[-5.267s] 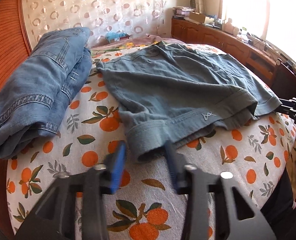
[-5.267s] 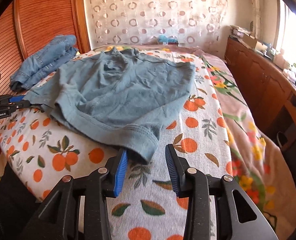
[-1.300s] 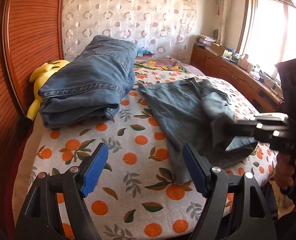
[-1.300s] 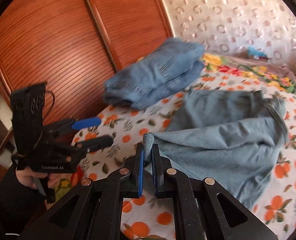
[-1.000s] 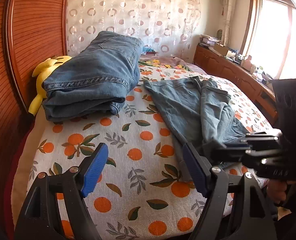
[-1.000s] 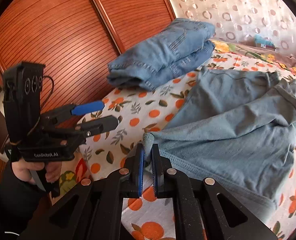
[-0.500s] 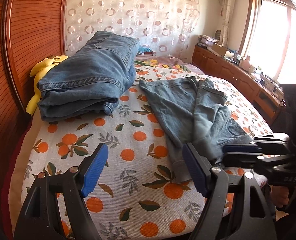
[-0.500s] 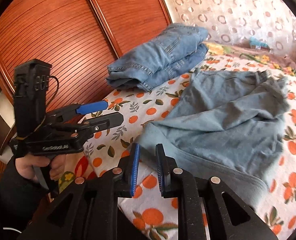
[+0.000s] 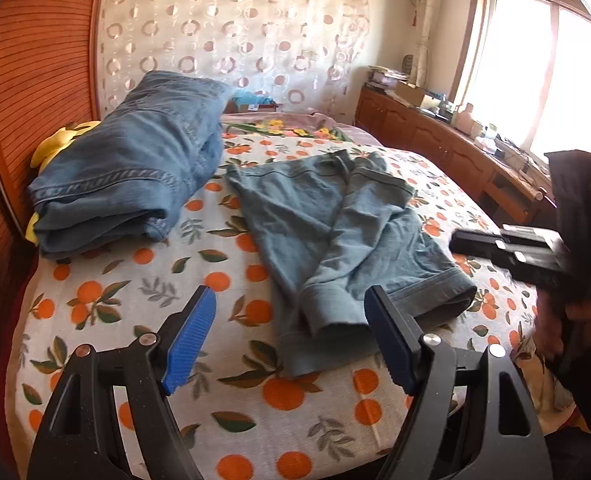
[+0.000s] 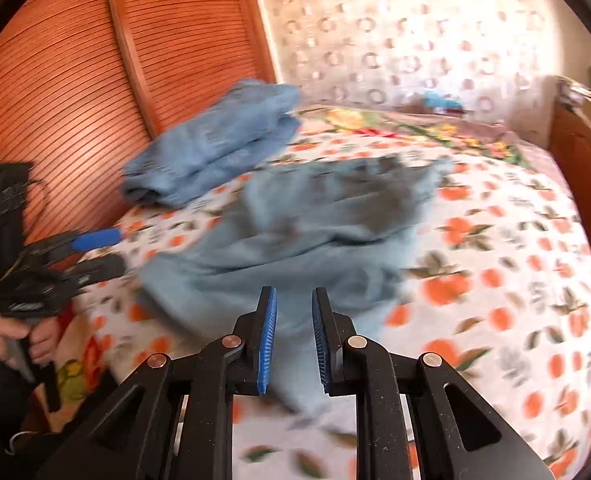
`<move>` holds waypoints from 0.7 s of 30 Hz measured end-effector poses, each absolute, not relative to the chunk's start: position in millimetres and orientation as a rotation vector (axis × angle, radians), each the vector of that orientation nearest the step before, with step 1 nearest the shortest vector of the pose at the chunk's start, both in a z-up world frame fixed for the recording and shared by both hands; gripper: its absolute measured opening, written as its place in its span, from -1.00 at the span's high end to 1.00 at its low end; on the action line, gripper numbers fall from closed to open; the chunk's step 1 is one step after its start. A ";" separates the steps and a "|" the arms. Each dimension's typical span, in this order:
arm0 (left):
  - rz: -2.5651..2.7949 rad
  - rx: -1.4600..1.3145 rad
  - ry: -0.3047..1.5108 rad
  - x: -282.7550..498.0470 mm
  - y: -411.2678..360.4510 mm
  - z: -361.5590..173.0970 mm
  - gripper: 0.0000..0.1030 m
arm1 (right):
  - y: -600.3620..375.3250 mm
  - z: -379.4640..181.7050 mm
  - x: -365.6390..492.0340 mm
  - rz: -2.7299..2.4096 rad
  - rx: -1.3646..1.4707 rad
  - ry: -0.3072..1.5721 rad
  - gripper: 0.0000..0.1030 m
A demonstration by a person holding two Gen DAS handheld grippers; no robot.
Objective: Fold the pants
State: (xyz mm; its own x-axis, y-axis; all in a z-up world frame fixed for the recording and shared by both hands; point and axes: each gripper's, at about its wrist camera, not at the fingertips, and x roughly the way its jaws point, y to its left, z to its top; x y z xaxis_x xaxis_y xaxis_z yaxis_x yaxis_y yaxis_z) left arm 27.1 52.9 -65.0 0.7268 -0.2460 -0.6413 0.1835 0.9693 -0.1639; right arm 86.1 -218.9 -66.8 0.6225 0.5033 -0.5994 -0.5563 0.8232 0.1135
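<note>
The grey-blue pants point(image 9: 335, 236) lie in the middle of the bed point(image 9: 107, 300), folded lengthwise so one leg overlaps the other; the soft, matte cloth shows loose wrinkles, and the thick stitched hems point(image 9: 327, 312) point toward the near edge. The bed's cover is a white woven sheet printed with oranges and green leaves.

The left gripper point(image 9: 291, 340) hovers over the near part of the bed with its jaws spread wide and nothing between the ribbed blue pads point(image 9: 189, 340); the pants' hems lie just beyond it. The right gripper point(image 10: 293, 332) hangs above the near hem of the pants, its jaws parted by a narrow gap and released, with no cloth pinched between its blue pads point(image 10: 266, 340). The right wrist view is blurred.

On the far left of the bed sits a bulky stack of folded denim jeans point(image 9: 131, 168), a heavier, faded blue fabric with visible seams. A yellow plush toy point(image 9: 61, 142) peeks out behind it, against the ribbed reddish wooden panel point(image 9: 35, 60).
</note>
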 end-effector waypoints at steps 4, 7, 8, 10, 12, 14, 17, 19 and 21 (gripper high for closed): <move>-0.248 -0.073 0.730 32.0 44.1 -68.6 -0.51 | -226.8 -59.8 105.9 0.546 -0.086 0.650 0.64; -0.248 -0.064 0.731 33.1 40.8 -71.6 -0.51 | -230.7 -54.5 121.6 0.522 -0.069 0.650 0.64; -0.249 -0.064 0.729 32.9 40.5 -72.3 -0.50 | -230.3 -54.4 127.8 0.512 -0.058 0.653 0.64; -0.259 -0.067 0.723 31.3 40.5 -73.1 -0.35 | -229.8 -54.2 139.3 0.509 -0.035 0.666 0.64; -0.272 -0.077 0.727 31.0 40.8 -74.5 -0.15 | -226.4 -55.2 149.8 0.504 -0.026 0.679 0.63; -0.286 -0.086 0.734 31.0 41.0 -76.3 -0.06 | -222.7 -57.5 157.9 0.510 -0.021 0.692 0.63; -0.295 -0.088 0.732 30.2 39.5 -77.3 0.12 | -218.3 -60.5 169.0 0.532 -0.004 0.730 0.63; -0.307 -0.094 0.735 29.5 38.7 -78.1 0.19 | -214.9 -64.9 175.6 0.539 0.009 0.759 0.63; -0.310 -0.090 0.738 29.1 37.0 -79.5 0.21 | -211.6 -66.6 180.3 0.538 0.008 0.767 0.63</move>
State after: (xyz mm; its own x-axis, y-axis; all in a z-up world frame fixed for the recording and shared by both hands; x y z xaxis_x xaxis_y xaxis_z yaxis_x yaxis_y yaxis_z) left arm 29.1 37.0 -79.5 0.6965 -0.3092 -0.6475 0.2462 0.9506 -0.1891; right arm 180.3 -211.6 -66.6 0.5924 0.4654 -0.6576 -0.4599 0.8655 0.1983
